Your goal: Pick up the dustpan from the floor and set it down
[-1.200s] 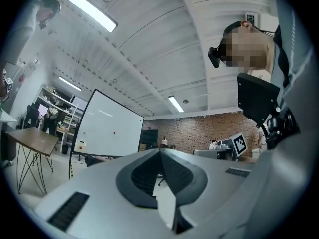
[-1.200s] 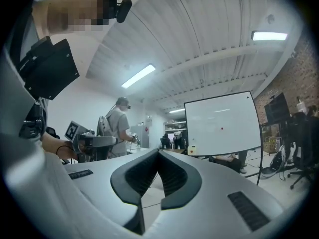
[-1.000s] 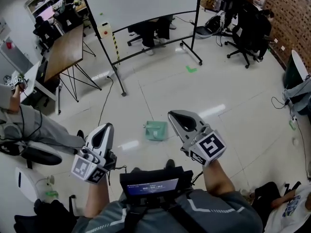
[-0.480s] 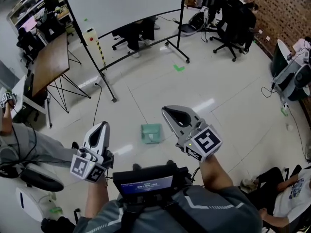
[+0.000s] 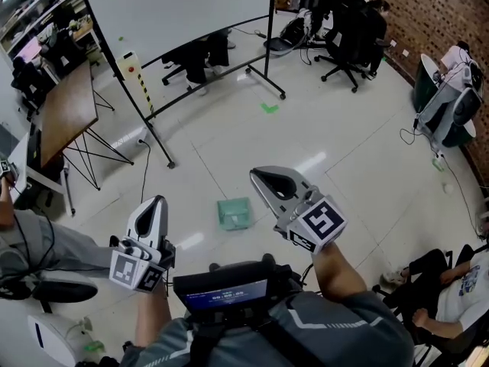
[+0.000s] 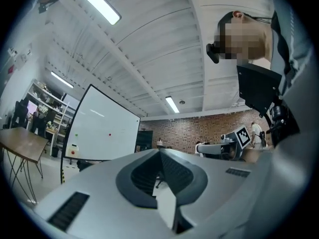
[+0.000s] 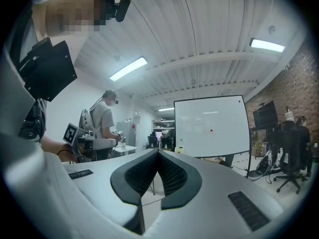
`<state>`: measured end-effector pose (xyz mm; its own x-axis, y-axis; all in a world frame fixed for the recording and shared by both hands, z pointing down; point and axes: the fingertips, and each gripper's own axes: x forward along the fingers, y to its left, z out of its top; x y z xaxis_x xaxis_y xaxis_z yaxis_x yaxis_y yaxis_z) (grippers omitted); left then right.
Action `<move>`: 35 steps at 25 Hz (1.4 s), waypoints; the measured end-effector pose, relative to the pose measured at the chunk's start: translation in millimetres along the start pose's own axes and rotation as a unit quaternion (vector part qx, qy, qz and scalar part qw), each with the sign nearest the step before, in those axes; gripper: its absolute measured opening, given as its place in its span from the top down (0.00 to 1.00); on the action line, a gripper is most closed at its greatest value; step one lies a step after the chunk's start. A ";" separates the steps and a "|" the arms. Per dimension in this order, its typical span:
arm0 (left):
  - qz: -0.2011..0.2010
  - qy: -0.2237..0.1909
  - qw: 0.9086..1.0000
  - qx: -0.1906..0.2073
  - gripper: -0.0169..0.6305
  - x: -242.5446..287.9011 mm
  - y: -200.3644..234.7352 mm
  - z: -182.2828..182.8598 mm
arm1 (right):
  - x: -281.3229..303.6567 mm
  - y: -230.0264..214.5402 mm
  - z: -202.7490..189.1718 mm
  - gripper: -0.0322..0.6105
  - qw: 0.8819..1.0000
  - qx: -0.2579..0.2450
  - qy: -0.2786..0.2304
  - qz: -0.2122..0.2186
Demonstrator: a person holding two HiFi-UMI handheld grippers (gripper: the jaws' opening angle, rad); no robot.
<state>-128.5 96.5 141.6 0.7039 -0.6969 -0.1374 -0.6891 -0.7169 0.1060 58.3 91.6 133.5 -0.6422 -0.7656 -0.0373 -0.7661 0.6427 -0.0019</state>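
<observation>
- Right gripper [image 5: 257, 176]: jaws together, nothing between them; held roughly level, well above the floor [image 5: 344, 144].
- Left gripper [image 5: 158, 202]: jaws likewise together and empty; held level at the person's other side.
- Step in hand, as judged: the approach, with no contact yet made. Either gripper needs its jaws parted before it goes down, and its nose tipped toward the floor, since both now point out across the room.
- Advice on the grip: take the dustpan by a raised edge or by its handle, not by the flat blade lying against the tiles. Close squarely so the thin wall does not slip out sideways.
- Advice on the carry: lift straight up, keep the pan level, and set it down flat before parting the jaws.
- Dustpan [image 5: 234, 212]: pale green, squarish, seemingly light plastic. It lies flat on the pale glossy floor just ahead of the person's feet, between the two grippers in the head view and nearer the right one. A darker lip shows along its near edge; the handle cannot be made out.
- Surroundings: a wheeled whiteboard [image 5: 176, 14] stands well beyond it.
</observation>
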 end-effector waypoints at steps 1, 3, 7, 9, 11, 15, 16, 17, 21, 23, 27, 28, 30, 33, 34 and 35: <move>-0.002 0.002 1.000 0.004 0.94 0.1 -1.2 -1.3 | 0.3 0.4 -2.7 0.93 1.000 0.001 0.003 0.001; 0.000 0.006 1.000 0.000 0.94 -0.7 -1.3 -8.9 | -2.0 0.7 -9.3 0.93 1.000 0.004 0.006 0.004; 0.019 0.014 1.000 -0.016 0.94 8.4 26.6 -32.1 | 12.9 -10.3 -29.0 0.93 1.000 0.005 0.013 0.010; 0.020 0.028 0.999 -0.016 0.94 12.9 44.6 -52.3 | 30.1 -15.7 -51.8 0.93 0.999 0.004 0.031 0.011; 0.021 0.054 0.998 -0.019 0.94 14.3 58.2 -79.5 | 45.0 -18.8 -82.8 0.86 0.998 0.009 0.057 0.018; 0.030 0.109 0.993 -0.035 0.94 23.8 79.0 -146.5 | 67.5 -31.2 -155.8 0.85 0.994 0.035 0.099 0.039; 0.027 0.118 0.992 -0.037 0.94 29.2 83.0 -166.6 | 74.1 -36.3 -176.6 0.81 0.992 0.041 0.108 0.047; 0.019 0.123 0.992 -0.037 0.94 35.2 85.3 -186.4 | 80.5 -40.9 -198.0 0.77 0.991 0.043 0.117 0.055; -0.013 0.138 0.989 -0.043 0.94 50.1 92.3 -266.1 | 100.3 -48.9 -286.8 0.71 0.982 0.033 0.170 0.081; -0.015 0.153 0.986 -0.065 0.94 50.7 101.5 -305.6 | 111.7 -45.8 -328.4 0.69 0.975 0.030 0.198 0.098; -0.014 0.189 0.978 -0.086 0.94 53.7 122.5 -381.5 | 131.2 -46.7 -408.9 0.64 0.963 0.034 0.236 0.124; -0.014 0.196 0.976 -0.089 0.94 53.4 127.0 -399.4 | 134.1 -45.8 -429.6 0.64 0.960 0.032 0.247 0.130; -0.016 0.210 0.973 -0.096 0.94 50.0 134.3 -434.4 | 138.1 -40.9 -471.0 0.57 0.952 0.024 0.270 0.143; -0.014 0.236 0.965 -0.111 0.94 44.6 142.6 -488.7 | 139.7 -37.3 -535.6 0.57 0.938 -0.003 0.307 0.159; -0.013 0.245 0.962 -0.118 0.94 42.4 145.4 -507.2 | 139.7 -36.4 -557.4 0.57 0.933 -0.012 0.320 0.165; -0.011 0.252 0.959 -0.125 0.94 40.0 148.9 -525.2 | 139.8 -34.7 -578.5 0.57 0.928 -0.020 0.331 0.171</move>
<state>-112.5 -48.6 669.1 0.7556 -0.5567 0.3452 -0.6540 -0.6703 0.3507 -19.7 -53.6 706.4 -0.7132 -0.3737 0.5930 -0.5059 0.8600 -0.0665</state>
